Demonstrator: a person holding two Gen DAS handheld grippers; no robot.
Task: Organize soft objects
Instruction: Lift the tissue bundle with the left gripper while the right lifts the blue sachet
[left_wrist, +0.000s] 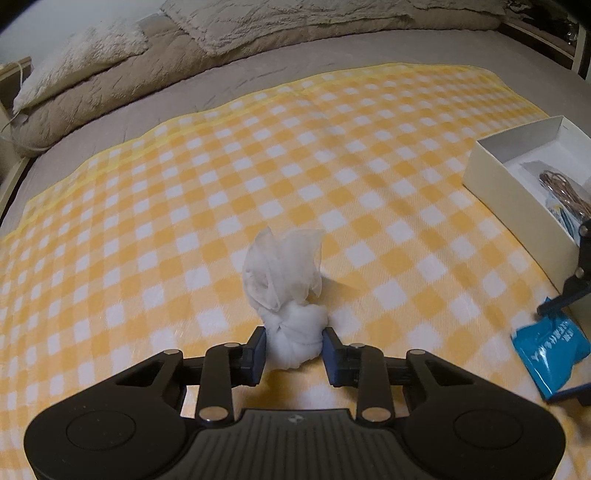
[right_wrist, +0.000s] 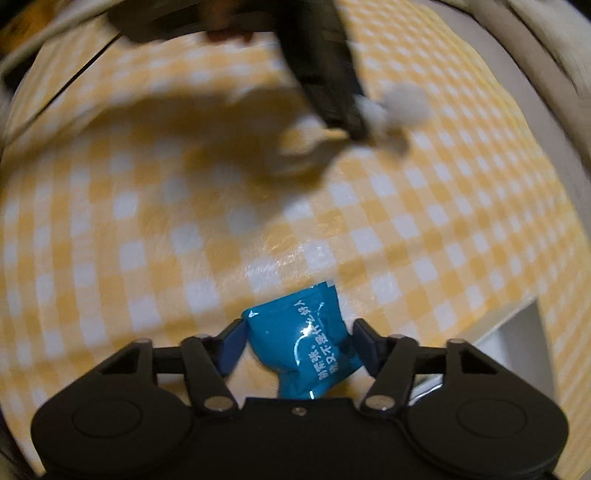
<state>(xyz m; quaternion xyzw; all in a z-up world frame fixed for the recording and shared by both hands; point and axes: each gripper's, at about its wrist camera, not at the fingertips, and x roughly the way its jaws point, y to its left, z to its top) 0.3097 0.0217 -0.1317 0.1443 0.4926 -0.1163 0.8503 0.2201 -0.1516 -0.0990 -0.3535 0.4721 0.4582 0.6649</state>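
Yellow checked cloth (left_wrist: 332, 155) covers the bed, so both items sit within easy reach of the box (left_wrist: 517, 173). Your left gripper (left_wrist: 294, 345) pinches the tissue (left_wrist: 291, 295) at its bunched base (loose end flopping free), resting on the cloth. Your right gripper (right_wrist: 297, 345) has its fingers pressed against a blue packet (right_wrist: 303, 347), near the box, likely its destination.

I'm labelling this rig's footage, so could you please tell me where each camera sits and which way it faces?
Left wrist: on the left gripper, looking forward across the checked blanket toward the pillows; its fingers pinch a white tissue.
Right wrist: on the right gripper, looking down at the blanket; its fingers pinch a blue packet.
Shared: blanket, tissue, packet, white box, each other's gripper.
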